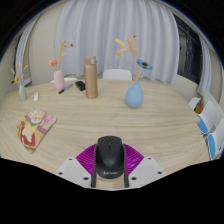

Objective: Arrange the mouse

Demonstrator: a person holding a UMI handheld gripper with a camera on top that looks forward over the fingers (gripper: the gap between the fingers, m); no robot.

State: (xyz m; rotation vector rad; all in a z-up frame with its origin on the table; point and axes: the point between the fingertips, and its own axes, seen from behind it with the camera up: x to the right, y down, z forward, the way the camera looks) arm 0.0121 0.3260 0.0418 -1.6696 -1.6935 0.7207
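Note:
A black computer mouse [110, 157] sits between my gripper's [110, 150] two fingers, its front pointing away over the wooden table [150, 125]. The magenta pads [89, 160] press against both of its sides, so the gripper is shut on the mouse. The mouse's rear end reaches back between the fingers. I cannot tell whether it rests on the table or is lifted slightly.
Beyond the fingers stand a blue vase [134, 95], a brown bottle [91, 78] and a pink cup [59, 80]. A colourful stack [37, 128] lies to the left. White and blue chairs [208, 115] stand at the table's right edge.

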